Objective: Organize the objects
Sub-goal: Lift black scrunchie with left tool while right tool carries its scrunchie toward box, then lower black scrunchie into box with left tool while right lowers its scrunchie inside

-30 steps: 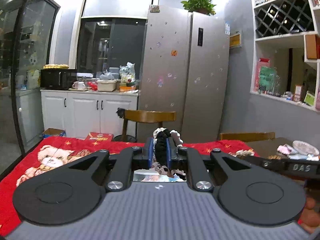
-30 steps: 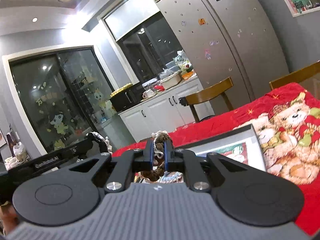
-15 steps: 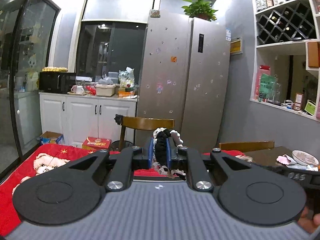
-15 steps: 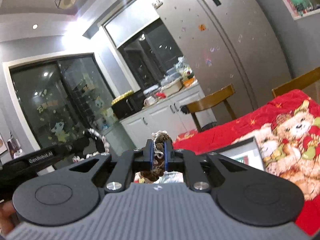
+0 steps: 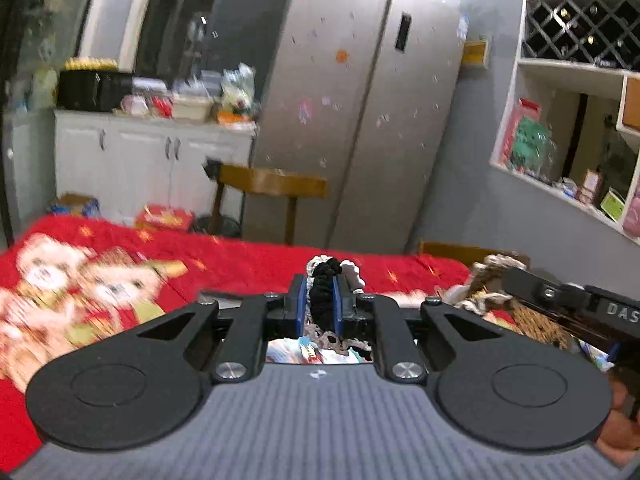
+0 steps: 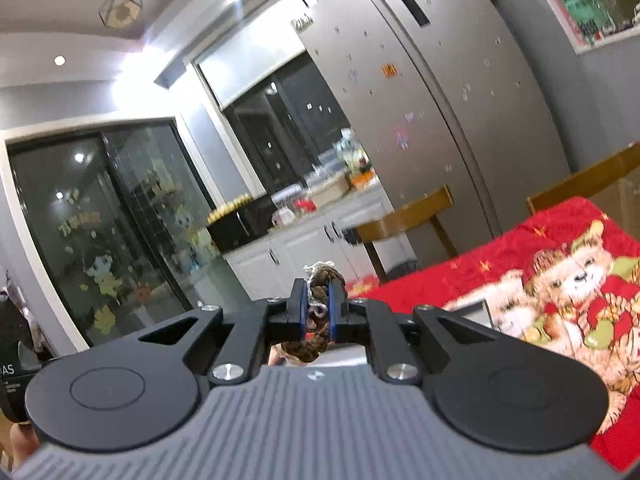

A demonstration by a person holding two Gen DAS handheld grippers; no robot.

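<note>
Left gripper: closed on a black scrunchie, blue pads pressing it from both sides; held above the table, pointing slightly downward.
Black scrunchie: pinched between the left pads, black folds with pale lace trim poking out above and to the right of the fingertips, more lace hanging below.
Right gripper: closed on a brown scrunchie, pads clamped against it.
Brown scrunchie: gripped between the right pads, knotted brown fabric with a whitish fringe on top, a lump of it hanging below the fingers.
Right gripper from the left wrist view: black body at the right edge, lettered "DAS", with the brown scrunchie at its tip, near the left gripper but apart from it.
Hand: partly visible at the lower right corner, behind the left gripper's body.
Tablecloth: red, printed with teddy bears, covering the table below both grippers.
Flat printed item: colourful surface on the table directly under the left fingers; kind not clear.
Chair: wooden, at the table's far side.
Fridge: silver, two doors, dotted with small stickers, behind the chair.
Cabinets: white, left of the fridge, counter crowded with blurred items.
Wall shelves: at right, with a wine rack and bottles.
</note>
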